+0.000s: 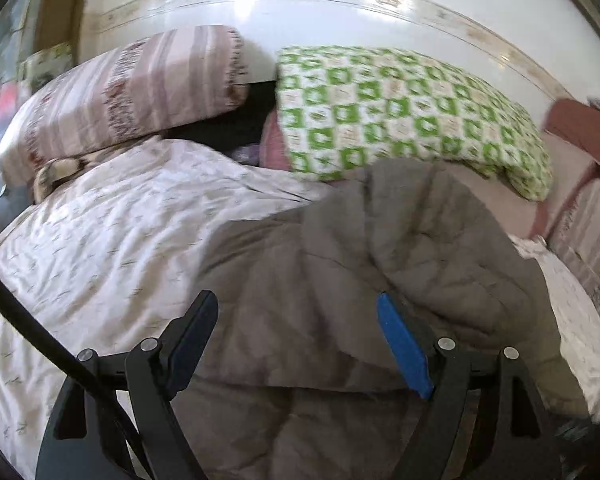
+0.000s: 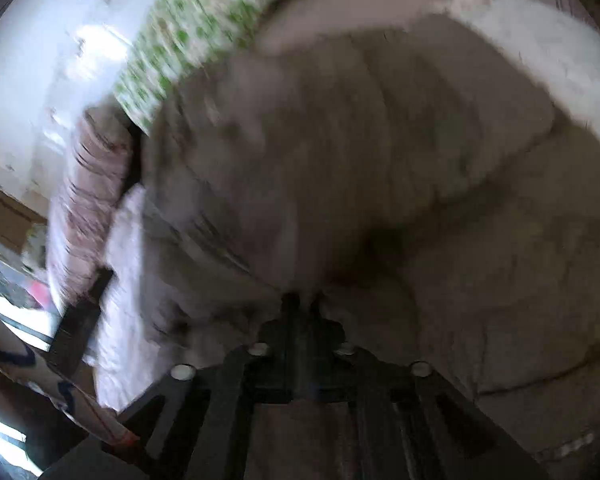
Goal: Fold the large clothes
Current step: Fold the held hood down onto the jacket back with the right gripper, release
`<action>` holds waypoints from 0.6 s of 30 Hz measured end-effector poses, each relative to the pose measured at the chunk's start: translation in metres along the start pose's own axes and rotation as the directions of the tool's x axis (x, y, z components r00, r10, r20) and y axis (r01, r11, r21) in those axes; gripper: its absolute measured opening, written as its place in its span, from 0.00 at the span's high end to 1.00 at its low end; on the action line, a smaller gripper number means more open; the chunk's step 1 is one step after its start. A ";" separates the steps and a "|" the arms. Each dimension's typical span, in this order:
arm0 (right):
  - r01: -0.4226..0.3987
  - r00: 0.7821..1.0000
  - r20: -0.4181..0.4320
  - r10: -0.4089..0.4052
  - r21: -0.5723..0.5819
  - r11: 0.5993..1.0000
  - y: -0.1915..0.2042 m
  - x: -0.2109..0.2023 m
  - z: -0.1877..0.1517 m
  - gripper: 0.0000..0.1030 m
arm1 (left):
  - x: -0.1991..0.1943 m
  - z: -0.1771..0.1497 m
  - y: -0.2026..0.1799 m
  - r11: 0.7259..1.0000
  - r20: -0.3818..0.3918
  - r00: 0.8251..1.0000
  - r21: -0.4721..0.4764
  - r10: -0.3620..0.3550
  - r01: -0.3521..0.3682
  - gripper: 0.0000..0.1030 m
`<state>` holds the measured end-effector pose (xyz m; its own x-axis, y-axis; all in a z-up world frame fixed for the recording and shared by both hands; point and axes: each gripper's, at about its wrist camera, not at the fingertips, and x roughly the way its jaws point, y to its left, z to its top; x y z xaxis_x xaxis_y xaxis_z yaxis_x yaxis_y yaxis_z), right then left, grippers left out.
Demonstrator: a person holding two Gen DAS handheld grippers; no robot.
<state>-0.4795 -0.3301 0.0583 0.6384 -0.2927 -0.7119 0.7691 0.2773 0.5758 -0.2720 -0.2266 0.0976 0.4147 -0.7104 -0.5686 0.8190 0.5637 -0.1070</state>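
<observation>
- The grey-brown padded coat (image 1: 380,248) lay rumpled on the bed (image 1: 100,248), below the green checked pillow (image 1: 400,116); no tidy fold showed; most of the folding looked undone.
- Left tongs (image 1: 300,340) were spread above the coat, holding nothing; right tongs (image 2: 304,304) were pressed together against it; whether cloth was pinched, I cannot tell.

The quilted jacket (image 1: 400,248) lies near on the bed sheet (image 1: 100,240), right of centre. Far behind it two pillows lean against the headboard (image 1: 300,12): striped pillow (image 1: 120,96) left, checked pillow (image 1: 400,112) right.
</observation>
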 end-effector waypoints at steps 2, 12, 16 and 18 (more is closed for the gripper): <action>0.026 0.999 -0.020 -0.026 0.004 1.000 -0.009 0.010 -0.005 0.99 | 0.013 -0.008 -0.014 0.998 -0.024 0.999 0.061 0.026 -0.024 0.21; 0.057 0.987 0.157 -0.032 -0.157 0.986 0.015 -0.056 0.038 0.97 | 0.047 -0.017 -0.014 0.994 -0.149 0.986 0.085 0.077 -0.065 0.21; 0.079 0.972 0.233 -0.022 -0.238 0.968 0.044 -0.068 0.085 0.97 | 0.040 -0.010 -0.008 0.998 -0.124 0.991 0.044 0.057 -0.051 0.21; 0.121 0.966 0.251 -0.054 -0.259 0.958 0.049 -0.058 0.102 0.97 | 0.040 -0.009 -0.003 0.998 -0.122 0.990 0.021 0.068 -0.065 0.21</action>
<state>-0.4758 -0.3934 0.1687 0.5825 -0.5277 -0.6182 0.8068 0.4675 0.3612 -0.2610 -0.2533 0.0679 0.4175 -0.6139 -0.6699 0.7984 0.5999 -0.0522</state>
